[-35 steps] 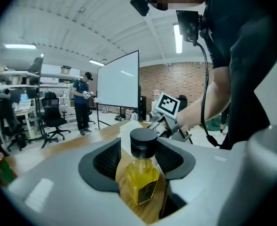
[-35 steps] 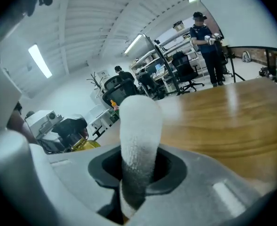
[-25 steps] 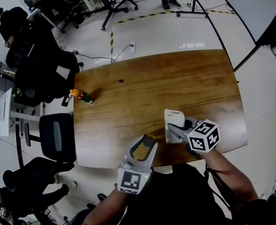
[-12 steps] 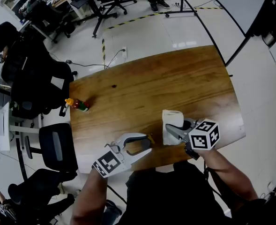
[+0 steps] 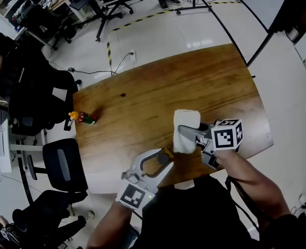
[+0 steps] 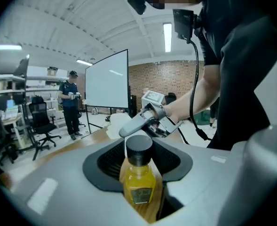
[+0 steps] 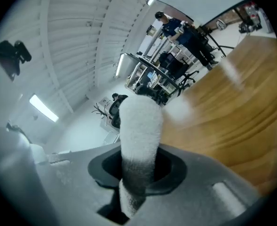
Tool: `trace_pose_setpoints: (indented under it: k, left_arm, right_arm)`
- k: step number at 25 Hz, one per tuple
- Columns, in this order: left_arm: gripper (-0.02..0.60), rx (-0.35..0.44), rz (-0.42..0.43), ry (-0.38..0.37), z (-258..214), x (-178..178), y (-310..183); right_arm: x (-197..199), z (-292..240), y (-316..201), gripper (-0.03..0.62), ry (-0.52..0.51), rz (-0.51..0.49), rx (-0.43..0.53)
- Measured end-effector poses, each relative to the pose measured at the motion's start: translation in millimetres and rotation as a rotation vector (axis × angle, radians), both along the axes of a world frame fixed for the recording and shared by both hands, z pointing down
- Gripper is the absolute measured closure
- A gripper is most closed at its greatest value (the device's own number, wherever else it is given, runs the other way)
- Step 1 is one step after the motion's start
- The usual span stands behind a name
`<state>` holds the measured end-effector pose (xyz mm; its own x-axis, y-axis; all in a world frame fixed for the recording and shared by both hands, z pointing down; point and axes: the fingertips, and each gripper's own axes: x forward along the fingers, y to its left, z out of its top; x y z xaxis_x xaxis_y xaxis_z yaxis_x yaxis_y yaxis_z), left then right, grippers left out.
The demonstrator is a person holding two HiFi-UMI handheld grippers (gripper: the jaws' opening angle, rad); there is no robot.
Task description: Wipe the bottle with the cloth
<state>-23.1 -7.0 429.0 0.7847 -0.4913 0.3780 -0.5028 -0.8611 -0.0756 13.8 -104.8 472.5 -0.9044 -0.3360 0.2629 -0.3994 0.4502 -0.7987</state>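
Right gripper (image 5: 184,133), jaws clamped on the white cloth (image 5: 186,122), has lifted it nearer the left gripper (image 5: 167,160). Left jaws, just opening slightly, still grip the yellow bottle (image 6: 139,173) at lower centre of frame. Cloth and bottle remain apart: wiping not begun.

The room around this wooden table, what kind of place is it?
Probably an office or lab workroom. Black rolling office chairs stand beside the wooden table, a whiteboard stands on the floor, and striped hazard tape marks the floor.
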Motion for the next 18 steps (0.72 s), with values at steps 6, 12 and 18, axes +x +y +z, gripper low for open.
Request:
trace_pose_setpoints:
  k: [6, 12, 18]
  left_arm:
    - [0.402, 0.0, 0.017, 0.05, -6.5, 8.6, 7.3]
    - [0.405, -0.098, 0.237, 0.039, 1.9, 5.0, 17.9]
    - [0.405, -0.106, 0.264, 0.058, 3.6, 2.9, 17.1]
  right_arm:
    - [-63.8, -27.5, -20.4, 0.519, -0.245, -0.117, -0.179]
    - [-105.8, 26.0, 18.9, 0.519, -0.057, -0.393, -0.398]
    - [-115.1, 52.1, 31.5, 0.519, 0.015, -0.475, -0.219]
